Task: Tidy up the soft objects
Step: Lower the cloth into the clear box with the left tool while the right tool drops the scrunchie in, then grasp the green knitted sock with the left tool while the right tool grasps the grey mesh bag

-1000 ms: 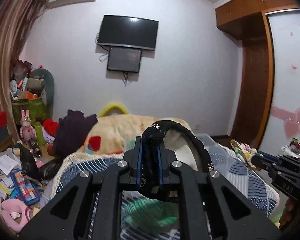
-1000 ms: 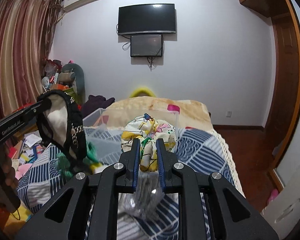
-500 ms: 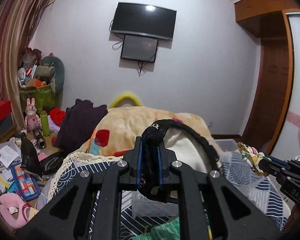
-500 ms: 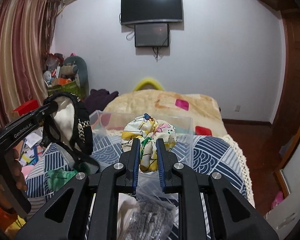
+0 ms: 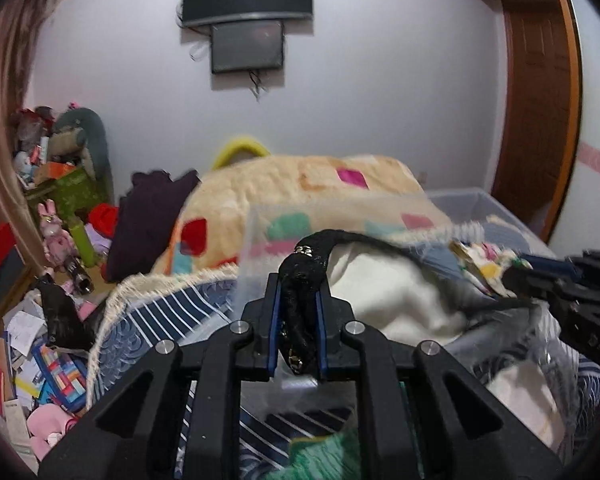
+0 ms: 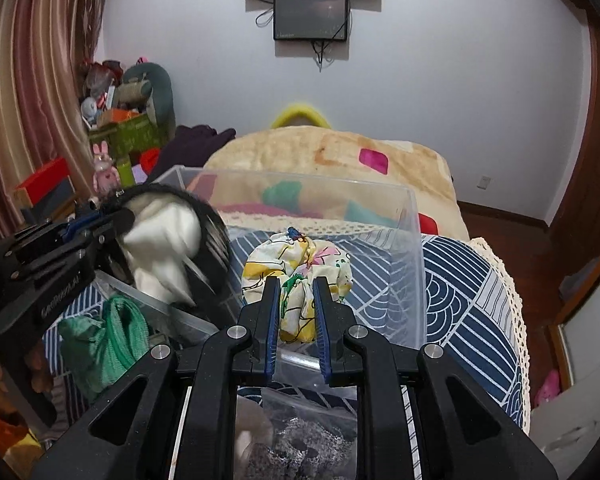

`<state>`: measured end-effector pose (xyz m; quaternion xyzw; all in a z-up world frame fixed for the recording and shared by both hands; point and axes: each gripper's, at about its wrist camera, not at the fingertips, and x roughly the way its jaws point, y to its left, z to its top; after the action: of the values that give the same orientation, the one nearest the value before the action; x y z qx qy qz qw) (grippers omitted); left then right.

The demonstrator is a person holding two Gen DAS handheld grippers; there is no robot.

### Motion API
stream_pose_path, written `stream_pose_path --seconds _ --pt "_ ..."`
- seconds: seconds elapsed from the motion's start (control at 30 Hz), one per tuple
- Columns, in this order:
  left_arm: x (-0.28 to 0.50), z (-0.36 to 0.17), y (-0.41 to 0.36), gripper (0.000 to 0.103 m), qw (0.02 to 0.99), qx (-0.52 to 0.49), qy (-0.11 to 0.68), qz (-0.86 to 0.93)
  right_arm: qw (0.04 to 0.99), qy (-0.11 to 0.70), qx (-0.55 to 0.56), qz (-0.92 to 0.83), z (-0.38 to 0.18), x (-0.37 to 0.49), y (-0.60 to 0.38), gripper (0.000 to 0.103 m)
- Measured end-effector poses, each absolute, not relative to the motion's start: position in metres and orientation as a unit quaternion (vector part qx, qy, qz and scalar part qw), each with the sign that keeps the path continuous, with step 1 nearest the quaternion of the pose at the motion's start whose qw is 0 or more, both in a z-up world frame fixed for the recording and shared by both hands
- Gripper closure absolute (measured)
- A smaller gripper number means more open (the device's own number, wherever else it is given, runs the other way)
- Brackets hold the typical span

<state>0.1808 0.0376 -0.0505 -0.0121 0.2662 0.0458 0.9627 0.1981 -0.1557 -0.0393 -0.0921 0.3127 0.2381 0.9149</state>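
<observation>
Left gripper (image 5: 296,300) pinches black-trimmed garment (image 5: 392,292); right gripper (image 6: 296,300) pinches floral cloth (image 6: 296,264).

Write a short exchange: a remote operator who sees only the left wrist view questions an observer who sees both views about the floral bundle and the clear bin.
Operator: My left gripper fills the view, its jaws starting to open with the black-trimmed white garment between them. Does the right gripper hold anything?
Observer: Yes. The floral cloth bundle sits between its blue pads, which touch it as the jaws start to open.
Operator: Where is the clear plastic bin relative to that bundle?
Observer: It stands open-topped on the bed just beyond the bundle, and your garment hangs by its left edge.
</observation>
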Motion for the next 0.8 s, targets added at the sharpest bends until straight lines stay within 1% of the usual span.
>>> stream_pose_path --seconds 0.03,0.07,0.1,0.13,0.17,0.2,0.27,0.37,0.43,0.5,0.57,0.6,0.67,0.8 --pt "0.181 -0.052 0.036 0.084 0.961 -0.011 0.274 0.043 0.913 0.317 -0.091 0.24 -0.04 0.198 -0.155 0.085" --pt "0.181 -0.054 0.035 0.081 0.96 -0.01 0.277 0.041 0.913 0.318 -0.09 0.241 -0.041 0.198 -0.156 0.085" --pt "0.179 -0.055 0.034 0.081 0.96 -0.01 0.276 0.039 0.914 0.318 -0.091 0.237 -0.04 0.198 -0.157 0.083" --pt "0.176 -0.055 0.033 0.078 0.962 -0.008 0.271 0.038 0.915 0.316 -0.092 0.234 -0.039 0.197 -0.158 0.081" --pt "0.174 -0.054 0.032 0.073 0.962 -0.007 0.27 0.037 0.915 0.314 -0.093 0.235 -0.038 0.196 -0.159 0.08" --pt "0.173 -0.053 0.032 0.07 0.963 -0.008 0.269 0.033 0.916 0.312 -0.095 0.235 -0.038 0.194 -0.16 0.079" --pt "0.169 -0.052 0.031 0.061 0.963 -0.014 0.27 0.021 0.918 0.306 -0.101 0.232 -0.035 0.193 -0.16 0.07" --pt "0.162 -0.048 0.026 0.056 0.963 -0.013 0.267 0.01 0.923 0.288 -0.106 0.23 -0.029 0.186 -0.162 0.06" --pt "0.157 -0.044 0.024 0.054 0.965 -0.009 0.264 0.006 0.927 0.277 -0.104 0.233 -0.023 0.18 -0.165 0.059" --pt "0.15 -0.041 0.023 0.05 0.965 -0.01 0.26 0.002 0.93 0.265 -0.106 0.23 -0.017 0.176 -0.167 0.056" --pt "0.141 -0.037 0.023 0.046 0.967 -0.014 0.253 -0.004 0.935 0.25 -0.109 0.228 -0.009 0.169 -0.171 0.05" --pt "0.136 -0.036 0.023 0.045 0.968 -0.015 0.249 -0.006 0.937 0.242 -0.11 0.227 -0.006 0.164 -0.173 0.05" --pt "0.127 -0.034 0.023 0.039 0.97 -0.015 0.241 -0.006 0.94 0.232 -0.11 0.227 -0.002 0.158 -0.176 0.05" --pt "0.112 -0.039 0.02 0.034 0.971 -0.006 0.24 -0.008 0.943 0.219 -0.103 0.227 -0.002 0.142 -0.184 0.049"
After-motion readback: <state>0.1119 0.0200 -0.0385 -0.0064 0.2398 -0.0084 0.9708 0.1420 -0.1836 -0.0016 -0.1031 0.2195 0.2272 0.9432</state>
